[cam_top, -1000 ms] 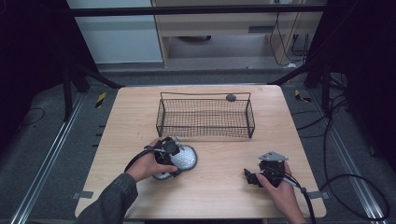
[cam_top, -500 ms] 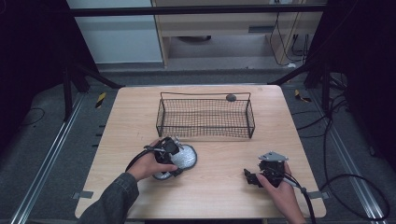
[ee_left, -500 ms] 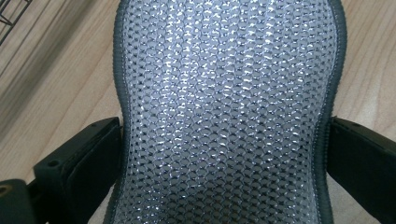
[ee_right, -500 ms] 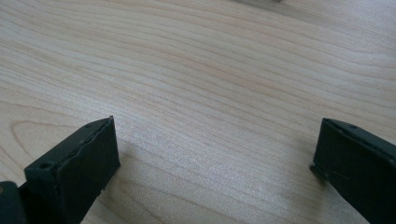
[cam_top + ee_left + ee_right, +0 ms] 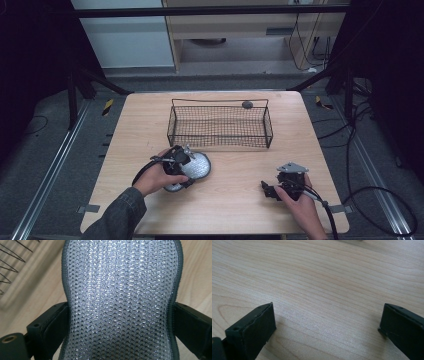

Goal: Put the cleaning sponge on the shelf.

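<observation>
A silvery mesh pad (image 5: 198, 166) with a dark grey rim lies at the front left of the wooden table (image 5: 235, 210). My left gripper (image 5: 189, 170) is shut on it. In the left gripper view the pad (image 5: 122, 290) is pinched narrow at its waist between the two black jaws of my left gripper (image 5: 122, 322). My right gripper (image 5: 268, 190) rests low at the front right of the table, held by a hand. In the right gripper view my right gripper (image 5: 327, 322) stands open over bare wood, with nothing between its jaws.
A black wire basket (image 5: 220, 125) stands at the middle back of the table, just beyond the pad, and looks empty. A small dark round object (image 5: 247, 104) lies behind its far rim. Cables trail from both grippers toward the front edge.
The mesh pad has drawn in slightly toward the left hand and looks a little smaller from above. The right gripper has stayed where it was.
</observation>
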